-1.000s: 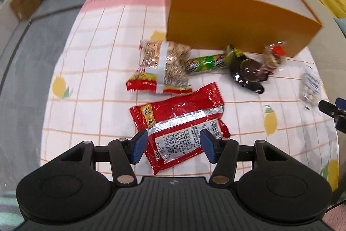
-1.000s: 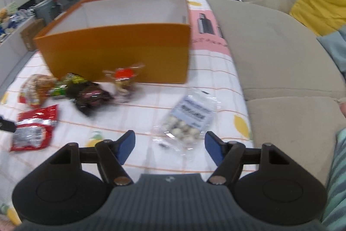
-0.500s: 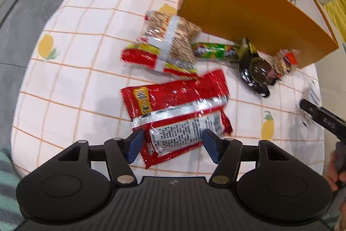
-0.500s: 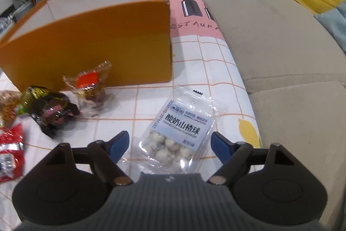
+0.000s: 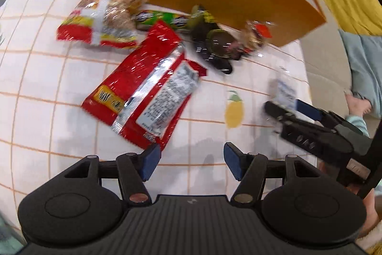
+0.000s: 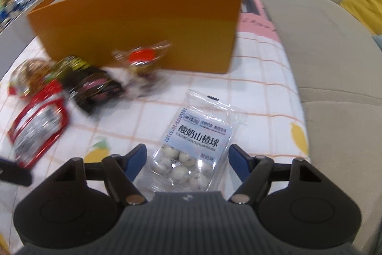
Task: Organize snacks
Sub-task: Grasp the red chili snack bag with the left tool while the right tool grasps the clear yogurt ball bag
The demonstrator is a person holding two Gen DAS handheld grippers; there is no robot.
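- Left tool [image 5: 189, 158] gapes wide over the counter [image 5: 35, 78], gripping nothing; the red packet [image 5: 145, 97] lies just ahead of its left finger.
- Right tool [image 6: 187, 160] is closing, its fingers either side of the clear bag of white balls [image 6: 191, 149], not pressing it.
- Orange box [image 6: 143, 25] stands behind.

An orange box [image 6: 143, 25] sits on a white tablecloth [image 5: 35, 78] gridded in orange with yellow lemons — beside a red-and-silver packet [image 5: 145, 97] and a clear bag of white balls [image 6: 191, 147] — pale-blue label.
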